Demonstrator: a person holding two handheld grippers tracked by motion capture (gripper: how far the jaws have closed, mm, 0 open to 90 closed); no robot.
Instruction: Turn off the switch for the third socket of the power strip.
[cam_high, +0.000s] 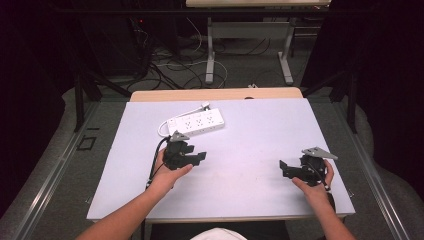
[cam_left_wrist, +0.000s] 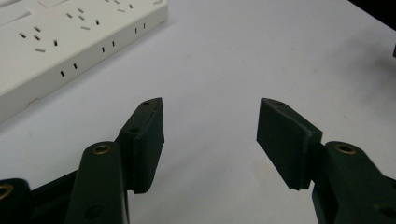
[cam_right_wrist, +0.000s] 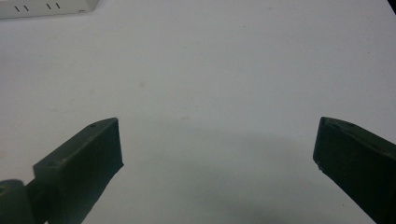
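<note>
The left gripper (cam_high: 200, 158) sits just short of the white power strip (cam_high: 196, 122), which lies a little beyond it and off to its left; its jaws stand partly apart with nothing but bare table (cam_high: 250, 135) between them. The right gripper (cam_high: 283, 169) rests well away from the strip, jaws wide and empty. This looks like the approach stage, with no grasp yet made. Next, the left gripper would need to turn toward the strip and straddle its edge before closing. No containers are on the table.
</note>
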